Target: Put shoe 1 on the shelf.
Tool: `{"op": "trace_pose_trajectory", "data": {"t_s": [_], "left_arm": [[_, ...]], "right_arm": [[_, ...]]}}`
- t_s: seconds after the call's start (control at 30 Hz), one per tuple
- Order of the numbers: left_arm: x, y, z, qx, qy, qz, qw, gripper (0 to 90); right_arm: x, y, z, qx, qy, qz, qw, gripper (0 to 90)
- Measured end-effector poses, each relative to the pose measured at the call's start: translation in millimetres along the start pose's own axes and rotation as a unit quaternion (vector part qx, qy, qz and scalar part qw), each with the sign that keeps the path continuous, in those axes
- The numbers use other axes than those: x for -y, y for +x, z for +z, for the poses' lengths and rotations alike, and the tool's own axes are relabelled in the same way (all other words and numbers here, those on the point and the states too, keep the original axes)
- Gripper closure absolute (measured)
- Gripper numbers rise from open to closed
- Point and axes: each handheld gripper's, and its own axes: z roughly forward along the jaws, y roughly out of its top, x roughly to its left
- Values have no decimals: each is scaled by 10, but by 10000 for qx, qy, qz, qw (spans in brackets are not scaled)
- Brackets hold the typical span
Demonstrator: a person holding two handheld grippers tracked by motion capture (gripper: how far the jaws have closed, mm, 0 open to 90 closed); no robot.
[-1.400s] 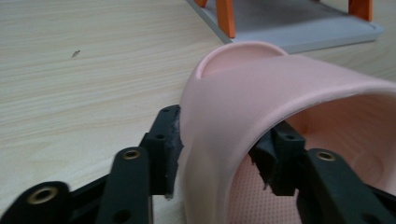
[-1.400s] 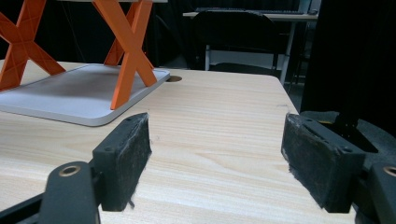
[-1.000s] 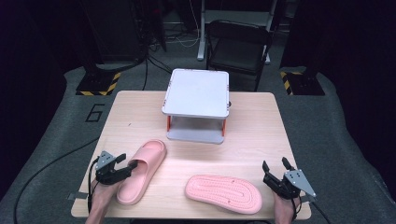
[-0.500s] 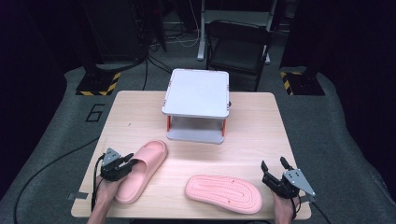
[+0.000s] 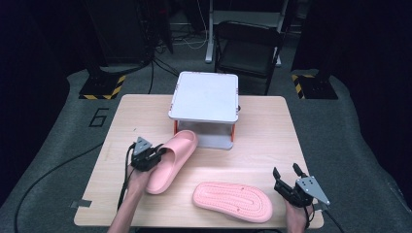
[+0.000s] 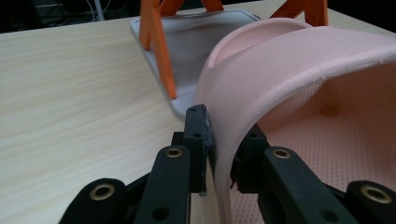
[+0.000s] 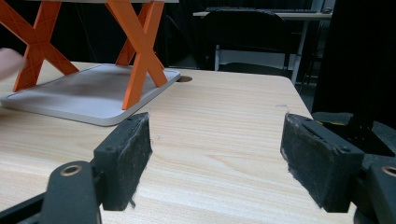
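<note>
We had slid the upright slipper toward the rack. Our left gripper had just closed its jaws on its strap. Our right gripper sat wide, holding nothing.

A wooden table fills the middle of the high view. At its upper centre stands a small grey shelf on orange legs. Behind it, at the top of the frame, sits a dark chair. Striped black-and-yellow feet rest on the grey floor, upper left.

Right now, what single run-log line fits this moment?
left tool: shut on pink slipper strap, toe at shelf rack | right tool: open, idle | second slipper: sole-up on table
</note>
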Motion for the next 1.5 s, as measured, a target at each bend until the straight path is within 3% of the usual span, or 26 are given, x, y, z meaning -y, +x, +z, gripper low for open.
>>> {"op": "trace_pose_trajectory", "data": {"t_s": [0.23,0.4,0.67,0.8,0.93,1.07,1.2,1.33,1.43,1.5], "left_arm": [[-264,-80,461,-381,-30,-279,9989,774],[-362,-85,656,-640,-2,-242,9977,775],[-333,-60,822,-871,-57,-367,9955,756],[-345,-59,863,-935,-34,-356,9950,689],[-341,-40,870,-829,-110,-512,9952,653],[-354,-65,841,-690,-176,-591,9957,532],[-351,-61,774,-529,-232,-580,9966,476],[-332,-11,600,-372,-276,-634,9969,376],[-235,-8,406,-152,-312,-491,9982,287],[-136,-32,263,128,-159,-369,9991,208]], "right_arm": [[-4,-11,-18,13,-53,35,10000,240],[1,-30,-29,30,-19,82,10000,240],[1,-34,-39,20,-50,105,9999,240],[1,-36,-38,21,-47,105,9999,239],[-1,-33,-40,14,-65,117,9999,239],[-1,-43,-44,43,-40,79,10000,239],[-6,-28,-42,16,-55,115,9999,239],[-3,-19,-34,-9,-30,58,10000,239],[-5,-1,-29,-34,-22,46,10000,239],[-3,7,-18,-45,-1,27,10000,239]]}}
